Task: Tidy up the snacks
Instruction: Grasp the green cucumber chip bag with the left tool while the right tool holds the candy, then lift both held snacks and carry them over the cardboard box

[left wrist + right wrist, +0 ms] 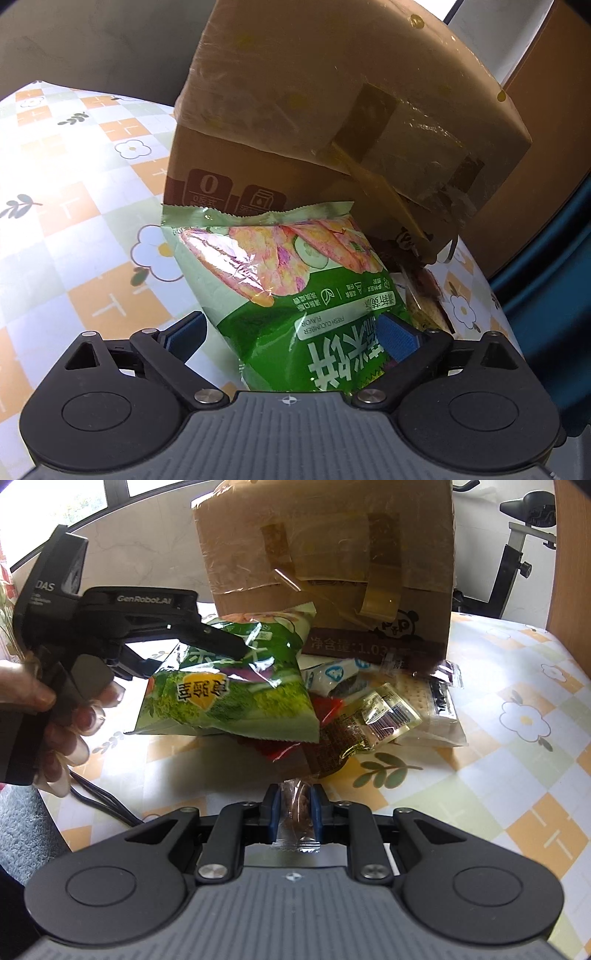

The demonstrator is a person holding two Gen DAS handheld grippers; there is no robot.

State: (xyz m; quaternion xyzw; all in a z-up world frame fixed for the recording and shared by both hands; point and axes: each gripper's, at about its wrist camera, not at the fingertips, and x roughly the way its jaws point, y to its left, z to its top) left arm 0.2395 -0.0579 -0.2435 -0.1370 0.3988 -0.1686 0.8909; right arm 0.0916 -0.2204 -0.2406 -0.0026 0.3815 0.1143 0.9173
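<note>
- Left gripper (291, 328): jaws spread wide to either side of a green snack bag (295, 295). The blue pads stand at the bag's flanks; whether they touch the foil cannot be told. The right wrist view shows the same gripper (218, 642) reaching in from the side over the bag, a hand (70, 716) on its handle.
- Green snack bag: lies tilted on top of the snack pile (369, 709), its crimped far edge just beside the cardboard box (229, 173). Being the topmost and largest packet, it is judged the natural one to handle first.
- Right gripper (294, 812): jaws pressed nearly together, pinching a small clear-wrapped snack (295, 812) with a dark filling. It hangs above the table, near the pile, probably parked there while the left side works.
- Cardboard box: taped, upright on the table behind the pile, its taped flap (369, 92) overhanging the snacks. It may be the intended container; this cannot be confirmed.
- Tablecloth (517, 716): a checked flower print under everything, leaving free surface for sorting at the right.
</note>
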